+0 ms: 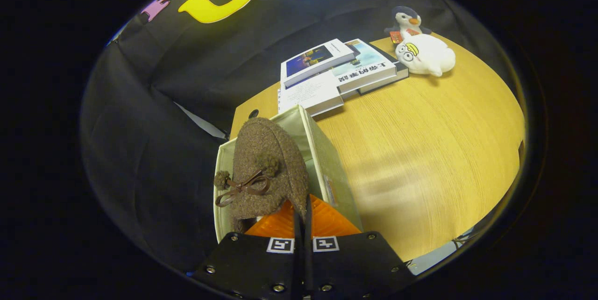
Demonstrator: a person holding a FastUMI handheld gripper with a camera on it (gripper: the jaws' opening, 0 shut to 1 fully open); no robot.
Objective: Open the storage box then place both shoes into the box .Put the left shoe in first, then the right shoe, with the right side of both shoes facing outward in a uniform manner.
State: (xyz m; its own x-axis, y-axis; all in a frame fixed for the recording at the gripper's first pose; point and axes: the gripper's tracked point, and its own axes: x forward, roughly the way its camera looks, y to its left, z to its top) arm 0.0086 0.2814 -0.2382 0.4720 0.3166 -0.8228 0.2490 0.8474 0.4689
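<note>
A brown fuzzy shoe [266,169] with a bow and two pompoms hangs just ahead of my fingers, toe pointing away from me. My gripper [302,218] is shut on the shoe's heel edge, the two fingers pressed close together. The shoe hovers over the open mouth of a pale green fabric storage box [327,160] that stands at the corner of a wooden table [420,150]. The shoe hides most of the box's inside.
A stack of books [331,73] lies beyond the box at the table's far edge. A white plush toy [425,54] and a small penguin toy [406,22] sit past the books. Black cloth hangs to the left of the box.
</note>
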